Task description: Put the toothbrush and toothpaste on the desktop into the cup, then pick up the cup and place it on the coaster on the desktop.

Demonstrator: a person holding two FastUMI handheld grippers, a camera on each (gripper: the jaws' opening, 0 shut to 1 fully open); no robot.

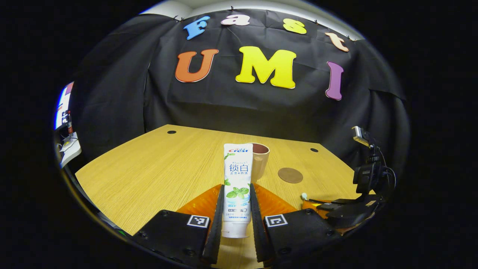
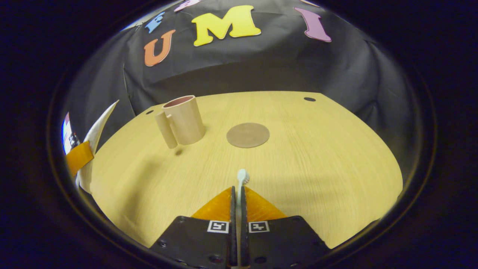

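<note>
- Left gripper [image 1: 236, 209]: jaws are pinching the toothpaste [image 1: 237, 186] by its lower half; the tube is standing upright between them, cap end down, above the worktop [image 1: 157, 164].
- Right gripper [image 2: 237, 209]: jaws are pressing on the toothbrush [image 2: 242, 178]; its head is sticking out past the tips.
- Cup [image 2: 183, 120] is standing upright on the worktop, just left of the coaster [image 2: 247, 135], not touching.
</note>
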